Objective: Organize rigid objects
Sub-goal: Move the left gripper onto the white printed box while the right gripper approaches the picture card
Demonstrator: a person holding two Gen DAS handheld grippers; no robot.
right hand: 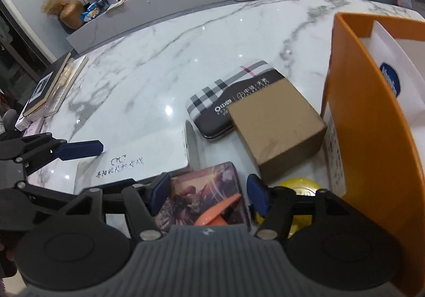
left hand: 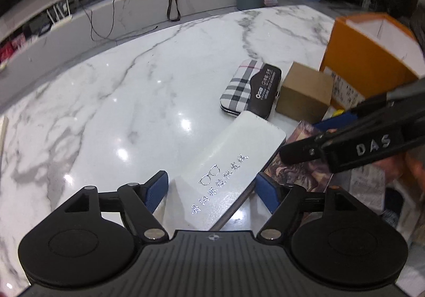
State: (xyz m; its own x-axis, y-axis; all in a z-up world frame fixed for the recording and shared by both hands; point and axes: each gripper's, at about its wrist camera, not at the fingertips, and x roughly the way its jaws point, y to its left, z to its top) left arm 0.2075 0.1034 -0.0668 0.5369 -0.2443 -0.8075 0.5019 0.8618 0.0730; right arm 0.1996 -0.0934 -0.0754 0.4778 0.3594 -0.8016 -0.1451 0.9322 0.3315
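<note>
A white glasses case (left hand: 228,161) with silver lettering lies on the marble table (left hand: 119,100), lengthwise between the blue pads of my left gripper (left hand: 212,189). The jaws stand wide and a sliver of space shows on each side of the case. To its right, my right gripper (right hand: 208,194) straddles a flat box with a dark painted picture (right hand: 204,185). An orange piece (right hand: 220,209) lies on that box. The pads sit beside the box edges without pressing. One black finger (left hand: 300,149) of the right gripper shows in the left wrist view.
A plaid case with a brown flap (right hand: 225,95) and a cardboard box (right hand: 276,132) lie just beyond. A tall orange bin (right hand: 372,121) stands at the right, with a yellow object (right hand: 300,185) at its foot. Books (right hand: 50,87) sit at the table's left edge.
</note>
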